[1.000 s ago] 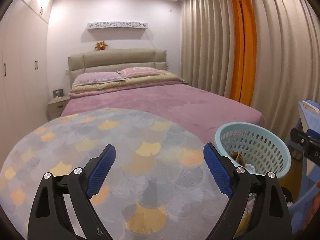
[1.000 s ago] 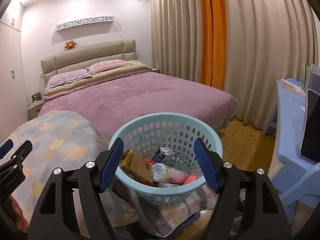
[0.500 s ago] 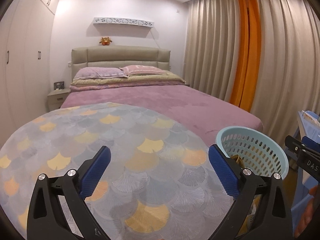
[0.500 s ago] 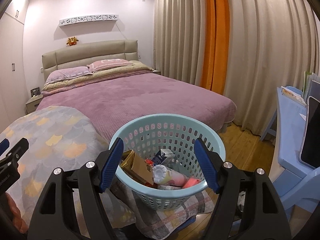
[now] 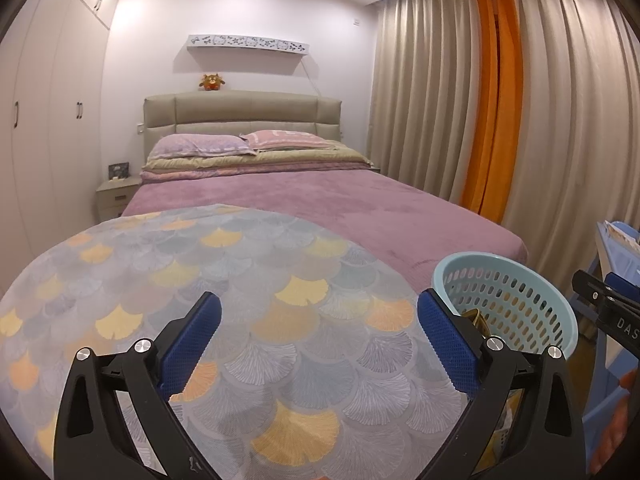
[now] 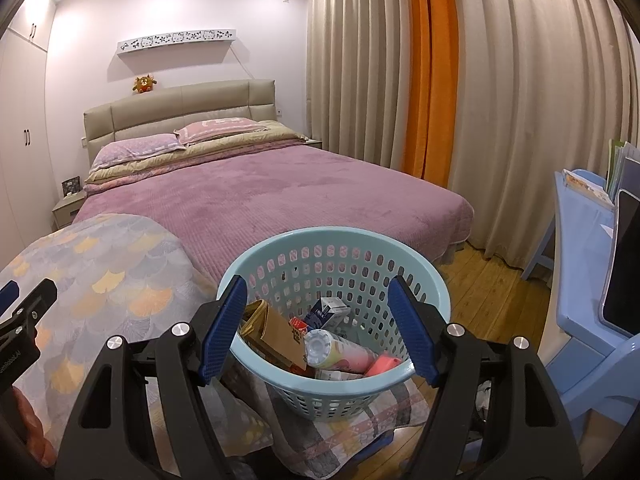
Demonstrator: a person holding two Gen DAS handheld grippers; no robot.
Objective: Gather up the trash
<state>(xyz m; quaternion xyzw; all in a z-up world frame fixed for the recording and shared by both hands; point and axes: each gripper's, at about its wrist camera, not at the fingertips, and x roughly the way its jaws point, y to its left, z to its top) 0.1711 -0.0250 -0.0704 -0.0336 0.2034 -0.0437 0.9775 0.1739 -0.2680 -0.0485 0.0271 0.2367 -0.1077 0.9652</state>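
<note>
Pale-blue laundry basket point(image 6: 340, 312) holds the trash: a brown carton point(image 6: 280, 336), a bottle point(image 6: 340, 354) and half-hidden scraps. Both claws gape empty, right claw point(image 6: 320, 328) over it, left claw point(image 5: 318, 344) beside it.

Round perforated plastic basket point(image 6: 344, 248): pale turquoise. Fan-patterned quilt point(image 5: 208, 280): grey-blue scales, scattered yellow and orange fans. Plush bedspread point(image 6: 280, 196): mauve-pink, faintly ribbed. Padded headboard point(image 5: 240, 116): beige. Pleated curtains point(image 6: 520, 100): beige, one bright orange panel point(image 6: 432, 80) between them. Plank floor point(image 6: 492, 280): honey wood. Plastic desk point(image 6: 576, 240): light blue. Checked cloth point(image 6: 360, 428) under basket: grey, pink, white. Gripper pads point(image 6: 224, 328): textured royal blue on black frames.
</note>
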